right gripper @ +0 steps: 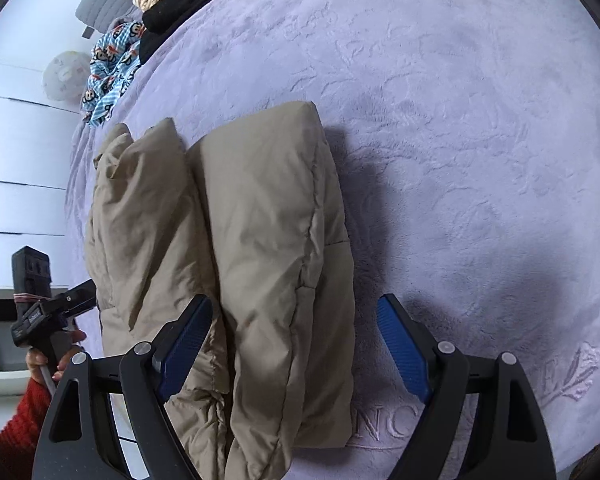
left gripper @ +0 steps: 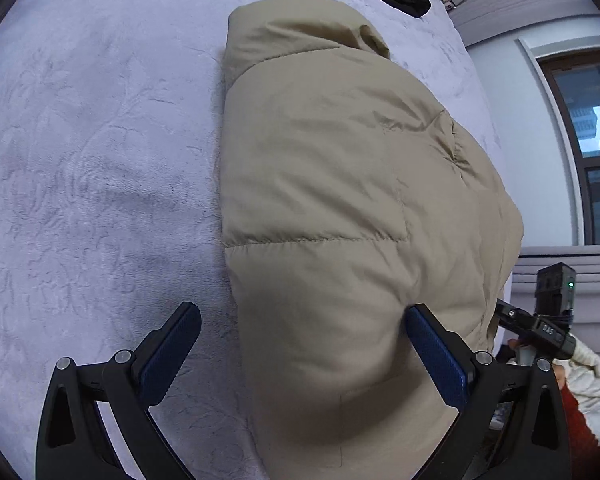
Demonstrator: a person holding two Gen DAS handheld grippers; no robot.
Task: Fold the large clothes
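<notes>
Meanwhile, a puffy quilted tan jacket (left gripper: 340, 200) lay folded on the plush lilac bedspread (left gripper: 100, 160), embroidered "NC" at six o'clock; left claw (left gripper: 300, 344) and right claw (right gripper: 296, 332) gaped wide, gripping nothing.

A tan padded jacket (left gripper: 340, 200) lies on the pale lilac plush bedspread (left gripper: 100, 160), folded into a thick, narrow bundle. In the left wrist view it fills the middle and right of the frame, running from the lower centre up to the upper centre, its puffed surface crossed by a stitched quilting line and creased near the right side. At its upper end a rounded, rolled part sits folded over. In the right wrist view the jacket (right gripper: 260, 248) stands in the centre-left of the frame as two plump folded lobes side by side, parted by a deep crease, throwing a shadow to its right.
</notes>
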